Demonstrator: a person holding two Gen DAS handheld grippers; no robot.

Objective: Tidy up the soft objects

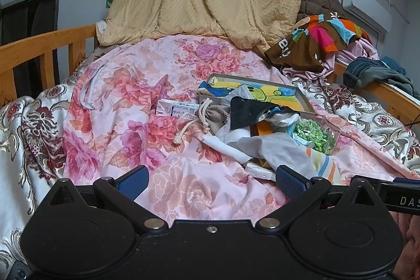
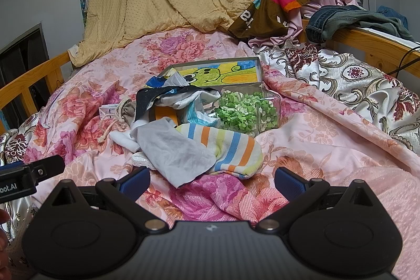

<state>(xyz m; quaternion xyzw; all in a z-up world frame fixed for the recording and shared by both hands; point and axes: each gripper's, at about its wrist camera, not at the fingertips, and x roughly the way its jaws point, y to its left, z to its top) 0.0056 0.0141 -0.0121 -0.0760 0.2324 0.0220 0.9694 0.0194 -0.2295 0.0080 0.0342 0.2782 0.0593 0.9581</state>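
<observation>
While both the left claw [image 1: 211,181] and right claw [image 2: 211,181] hover spread and empty, the striped sock [image 2: 231,148] lies nearest, likely first pick from the bed [image 2: 328,127].

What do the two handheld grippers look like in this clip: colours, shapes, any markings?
Both the left gripper and right gripper have matte black bodies with two round lobes, angled black linkage arms with silver pivot pins, and blue textured pads. White lettering shows on each body's side.
</observation>
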